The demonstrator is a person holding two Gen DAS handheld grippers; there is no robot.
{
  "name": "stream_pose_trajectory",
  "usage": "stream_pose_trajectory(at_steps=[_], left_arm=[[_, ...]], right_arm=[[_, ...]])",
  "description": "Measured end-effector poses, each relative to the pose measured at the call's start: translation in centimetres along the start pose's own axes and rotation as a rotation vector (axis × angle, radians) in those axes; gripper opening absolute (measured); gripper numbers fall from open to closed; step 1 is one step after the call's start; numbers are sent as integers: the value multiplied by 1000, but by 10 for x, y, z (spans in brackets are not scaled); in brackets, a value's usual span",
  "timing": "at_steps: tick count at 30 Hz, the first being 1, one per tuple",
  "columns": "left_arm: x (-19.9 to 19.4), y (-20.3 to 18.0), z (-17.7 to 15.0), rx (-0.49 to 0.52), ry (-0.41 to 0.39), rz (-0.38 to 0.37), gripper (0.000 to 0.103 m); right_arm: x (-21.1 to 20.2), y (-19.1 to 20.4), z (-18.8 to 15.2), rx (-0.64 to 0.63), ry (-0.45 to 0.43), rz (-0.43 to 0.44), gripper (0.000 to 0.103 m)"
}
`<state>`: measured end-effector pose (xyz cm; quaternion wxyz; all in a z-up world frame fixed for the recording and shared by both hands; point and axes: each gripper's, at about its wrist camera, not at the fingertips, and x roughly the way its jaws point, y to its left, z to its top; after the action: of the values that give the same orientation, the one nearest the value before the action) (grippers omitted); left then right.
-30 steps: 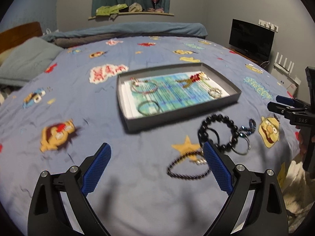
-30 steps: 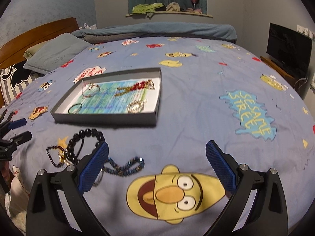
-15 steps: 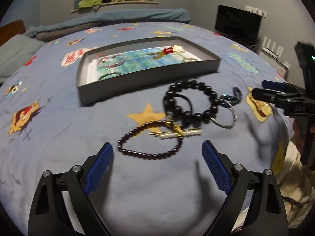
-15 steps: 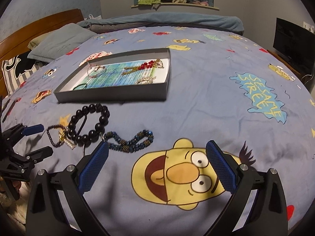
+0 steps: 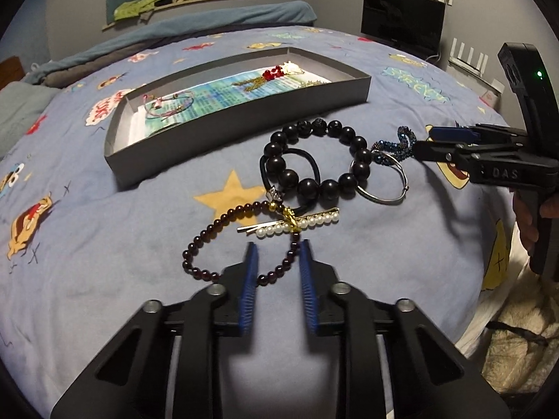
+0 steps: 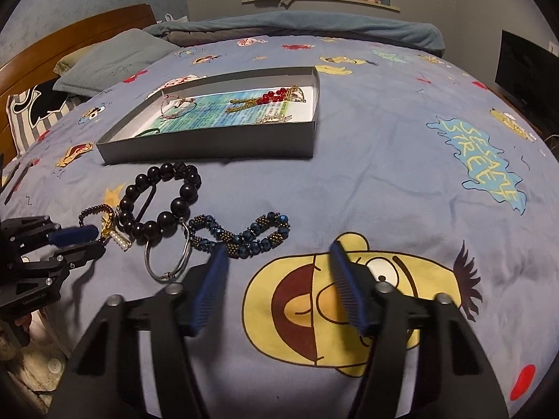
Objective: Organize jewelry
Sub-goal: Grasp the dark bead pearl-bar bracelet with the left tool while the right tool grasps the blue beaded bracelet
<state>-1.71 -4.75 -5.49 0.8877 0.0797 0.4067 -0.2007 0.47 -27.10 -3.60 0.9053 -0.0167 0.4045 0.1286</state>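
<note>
A grey tray (image 5: 223,132) (image 6: 216,145) on the bed holds several pieces of jewelry. In front of it lie a dark red bead bracelet (image 5: 223,244) (image 6: 94,209), a pearl hair clip (image 5: 297,223) (image 6: 120,241), a large black bead bracelet (image 5: 314,160) (image 6: 157,202), a black hair tie (image 5: 311,160), a metal bangle (image 5: 384,188) (image 6: 167,262) and a blue beaded bracelet (image 5: 394,145) (image 6: 244,234). My left gripper (image 5: 277,255) (image 6: 78,241) has its jaws partly closed around the red bracelet's near side. My right gripper (image 6: 277,255) (image 5: 424,139) is open, its left finger at the blue bracelet.
The bed has a blue cartoon-print cover (image 6: 384,181). Pillows (image 6: 115,59) and a wooden headboard (image 6: 70,38) are on the left. A TV (image 5: 401,17) stands by the right wall. The bed's near edge is just below both grippers.
Both grippers moved forward and down toward the loose jewelry. The left jaws narrowed around the red bracelet. The right jaws narrowed a little next to the blue bracelet.
</note>
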Motion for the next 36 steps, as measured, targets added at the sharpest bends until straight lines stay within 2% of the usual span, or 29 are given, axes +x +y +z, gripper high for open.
stream_pose_trajectory(at_steps=[2,6,11,17,19,21,22,27,36], left_arm=[[-1,2,0,0,3,-2,9],[-3,8,0,-13,5,9,7],[-6,17,0,-32,2,25,6],[-10,26,0,-55,-2,11,6],[-11,26,0,-55,-4,13,6],[-11,27,0,-55,-6,12,6],[-12,27,1,-55,-8,13,6],[-16,28,2,-55,-22,9,6],[-39,33,15,-59,-80,24,6]], right_arm=[[-1,-1,3,5,-3,11,45],[0,-5,10,25,-5,16,31],[6,-9,17,38,13,14,30],[21,-7,19,23,58,20,30],[24,-8,18,34,65,39,24],[25,-9,18,40,68,56,9],[24,-8,17,36,67,57,7],[13,-8,18,29,27,57,7],[-24,-5,38,-18,-97,19,7]])
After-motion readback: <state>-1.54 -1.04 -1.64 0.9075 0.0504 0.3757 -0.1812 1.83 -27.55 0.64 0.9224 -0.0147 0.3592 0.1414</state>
